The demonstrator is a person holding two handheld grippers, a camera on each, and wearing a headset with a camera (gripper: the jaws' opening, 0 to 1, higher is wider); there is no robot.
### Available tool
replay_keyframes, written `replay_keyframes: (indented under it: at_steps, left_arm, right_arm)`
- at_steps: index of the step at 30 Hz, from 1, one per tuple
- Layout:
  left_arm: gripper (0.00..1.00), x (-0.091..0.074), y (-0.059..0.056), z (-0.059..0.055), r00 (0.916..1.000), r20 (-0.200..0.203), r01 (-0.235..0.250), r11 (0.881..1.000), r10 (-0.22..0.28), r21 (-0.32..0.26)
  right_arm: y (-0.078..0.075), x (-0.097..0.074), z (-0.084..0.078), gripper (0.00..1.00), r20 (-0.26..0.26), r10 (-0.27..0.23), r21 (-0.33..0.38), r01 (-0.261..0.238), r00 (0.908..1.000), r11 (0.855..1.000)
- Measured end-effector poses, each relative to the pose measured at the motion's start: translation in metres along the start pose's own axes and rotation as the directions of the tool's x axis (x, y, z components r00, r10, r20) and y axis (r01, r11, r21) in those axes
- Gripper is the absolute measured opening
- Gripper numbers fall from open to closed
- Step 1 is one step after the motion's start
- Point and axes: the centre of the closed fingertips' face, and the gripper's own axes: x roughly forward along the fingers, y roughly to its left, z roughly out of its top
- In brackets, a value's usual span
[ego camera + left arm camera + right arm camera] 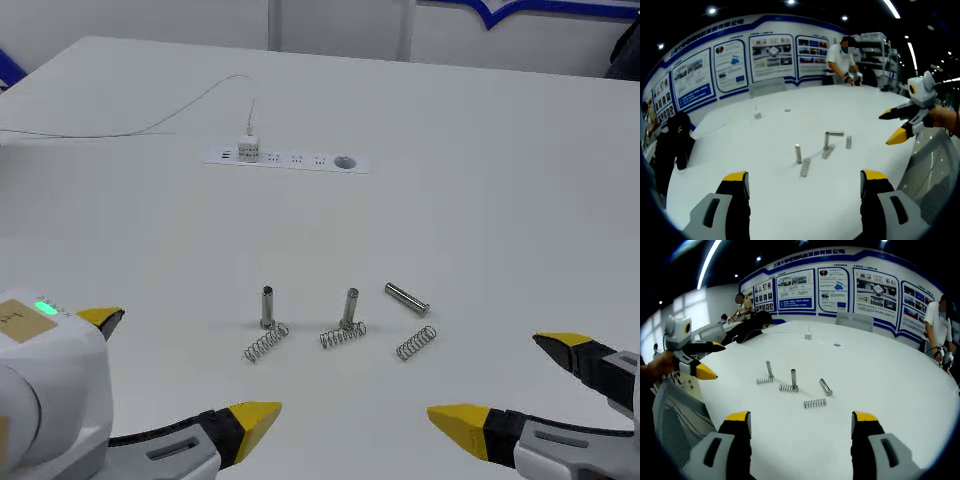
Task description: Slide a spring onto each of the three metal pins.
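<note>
Nearest, the left gripper (180, 368) and right gripper (505, 380) hover wide open and empty over the white table (480, 200), beyond them three loose springs (343, 334) beside three pins (350, 307), two upright, one lying flat, so the task looks unstarted and next probably needs a spring pinched.

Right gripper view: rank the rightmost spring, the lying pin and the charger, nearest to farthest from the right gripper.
1. rightmost spring: just ahead of the right gripper, between the lines of its open jaws.
2. lying pin: just beyond that spring, slightly to the right.
3. charger: far beyond both, near the middle.
</note>
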Motion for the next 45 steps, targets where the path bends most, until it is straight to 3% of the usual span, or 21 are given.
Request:
replay_keyframes:
  at_steps: [10, 19, 29, 45]
  left_arm:
    - [0.93, 0.000, 0.000, 0.000, 1.0000, -0.005, 0.006, 1.000, -0.006, 0.003]
    - [0.92, 0.002, -0.003, -0.001, 0.9998, -0.014, 0.017, 1.000, -0.017, 0.019]
    - [0.91, 0.005, -0.007, 0.002, 0.9991, 0.004, 0.043, 0.999, -0.043, -0.010]
    - [0.90, 0.014, -0.012, 0.001, 0.9973, 0.008, 0.073, 0.997, -0.073, -0.020]
  right_arm:
    - [-0.002, 0.001, 0.003, 0.76, 0.016, 0.011, 0.028, -0.011, 0.9998, 1.000]
    - [-0.008, 0.008, 0.005, 0.75, 0.007, 0.011, -0.003, -0.011, 0.9999, 1.000]
    - [-0.017, 0.022, 0.013, 0.72, -0.001, 0.018, -0.016, -0.018, 0.9998, 1.000]
    - [-0.016, 0.055, 0.039, 0.64, -0.011, 0.082, -0.023, -0.082, 0.9966, 0.996]
